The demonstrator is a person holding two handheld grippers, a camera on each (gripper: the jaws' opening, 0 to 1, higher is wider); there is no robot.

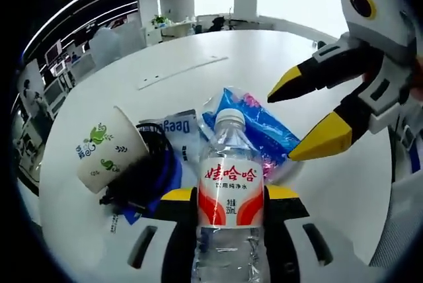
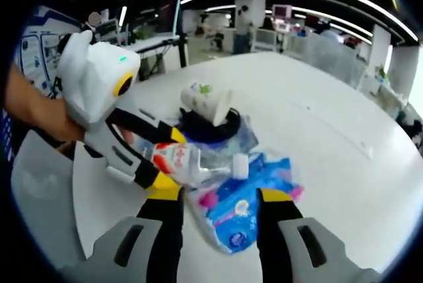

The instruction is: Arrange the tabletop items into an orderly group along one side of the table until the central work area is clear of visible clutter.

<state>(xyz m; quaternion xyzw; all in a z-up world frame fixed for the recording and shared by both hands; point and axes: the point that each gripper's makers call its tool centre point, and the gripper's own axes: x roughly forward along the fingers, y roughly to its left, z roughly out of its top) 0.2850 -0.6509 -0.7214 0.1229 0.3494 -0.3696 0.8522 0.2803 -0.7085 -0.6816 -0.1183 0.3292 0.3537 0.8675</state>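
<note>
Two grippers — left gripper (image 1: pixel 231 197) clamps water bottle (image 1: pixel 230 190) | right gripper (image 2: pixel 219 197) agape, empty

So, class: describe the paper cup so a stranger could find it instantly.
On the white round table, a small cluster of items sits near the edge. The paper cup lies tipped beside the water bottle; it alone is white with green leaf prints.

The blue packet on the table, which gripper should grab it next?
Probably the right gripper. Its fingers are open with nothing between them, and the blue packet lies right ahead of them. The left gripper is busy, shut on the water bottle.
</note>
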